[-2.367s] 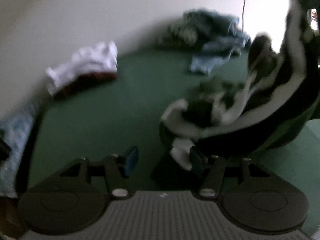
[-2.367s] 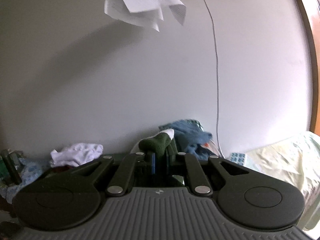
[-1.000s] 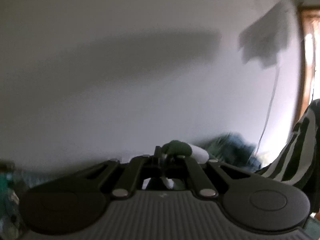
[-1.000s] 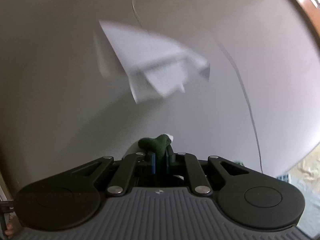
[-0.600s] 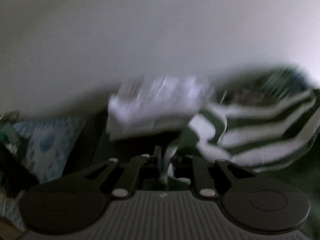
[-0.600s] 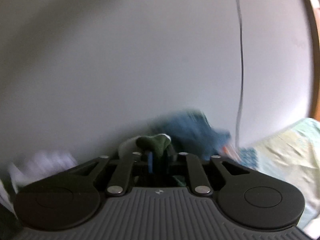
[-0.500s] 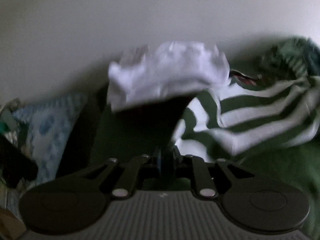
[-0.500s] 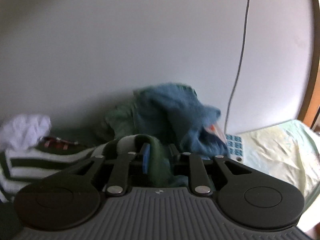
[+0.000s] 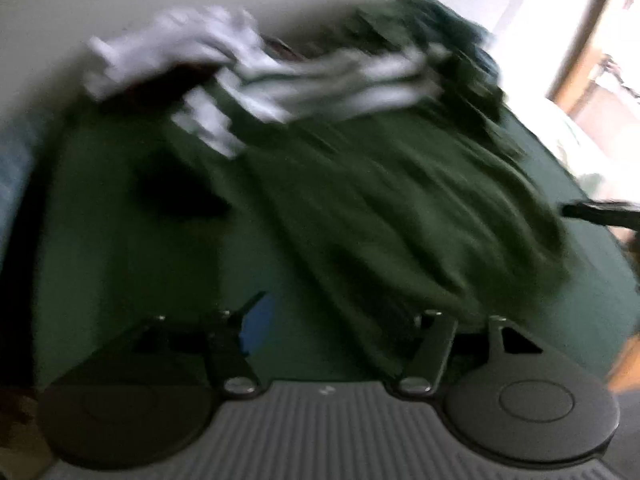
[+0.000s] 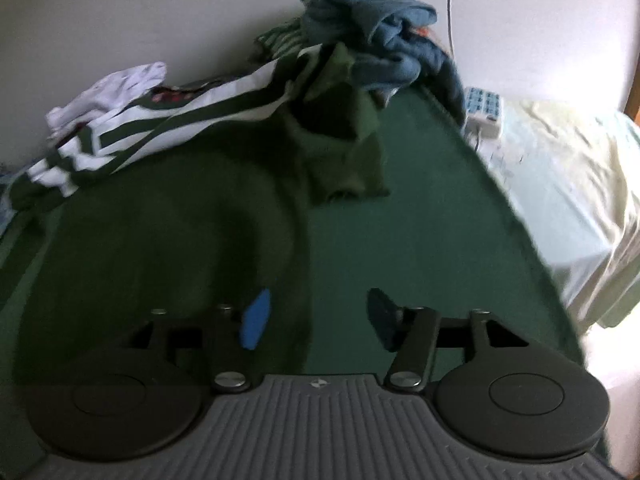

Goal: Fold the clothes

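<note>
A dark green garment with green-and-white striped sleeves (image 10: 168, 128) lies spread on the green mat (image 10: 420, 240), its body (image 9: 380, 200) reaching toward me and its stripes at the far left. The left wrist view is blurred. My left gripper (image 9: 336, 320) is open, with the garment's near edge lying between and over its right finger. My right gripper (image 10: 316, 316) is open and empty, just above the garment's near right edge.
A white garment (image 10: 116, 88) lies at the far left by the wall. A pile of blue and green clothes (image 10: 376, 36) sits at the back. A pale bedsheet (image 10: 560, 168) and a blue-white box (image 10: 484, 110) are to the right of the mat.
Both grippers swung down from facing the wall, laid the striped garment onto the mat and opened, letting it go.
</note>
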A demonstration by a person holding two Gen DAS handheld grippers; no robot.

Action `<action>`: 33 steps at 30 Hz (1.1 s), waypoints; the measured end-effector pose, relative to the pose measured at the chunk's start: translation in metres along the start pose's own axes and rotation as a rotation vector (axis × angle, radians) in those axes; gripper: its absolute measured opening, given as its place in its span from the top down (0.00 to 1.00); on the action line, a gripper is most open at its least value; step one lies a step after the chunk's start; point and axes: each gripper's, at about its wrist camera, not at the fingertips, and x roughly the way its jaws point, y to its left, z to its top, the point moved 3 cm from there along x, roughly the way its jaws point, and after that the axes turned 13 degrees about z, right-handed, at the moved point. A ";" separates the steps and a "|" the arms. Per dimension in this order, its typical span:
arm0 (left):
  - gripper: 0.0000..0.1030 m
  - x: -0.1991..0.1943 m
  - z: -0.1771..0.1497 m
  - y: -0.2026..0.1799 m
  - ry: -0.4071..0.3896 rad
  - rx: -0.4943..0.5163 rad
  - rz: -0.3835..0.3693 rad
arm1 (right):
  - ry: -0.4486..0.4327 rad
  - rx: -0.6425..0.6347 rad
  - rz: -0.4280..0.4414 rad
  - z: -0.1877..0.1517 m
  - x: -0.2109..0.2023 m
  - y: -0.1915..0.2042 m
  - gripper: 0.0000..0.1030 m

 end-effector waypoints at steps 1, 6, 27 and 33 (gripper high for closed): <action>0.34 0.005 -0.010 -0.007 0.025 -0.007 -0.009 | 0.005 -0.019 -0.008 -0.005 0.001 0.005 0.32; 0.31 0.022 -0.035 -0.030 0.089 -0.073 -0.007 | 0.050 -0.043 -0.004 -0.025 0.010 0.019 0.33; 1.00 -0.044 -0.027 -0.043 -0.111 -0.195 -0.046 | -0.132 0.037 0.301 -0.007 -0.060 0.040 0.88; 1.00 -0.098 -0.043 -0.038 -0.133 -0.122 -0.070 | -0.050 -0.019 0.365 -0.022 -0.102 0.051 0.88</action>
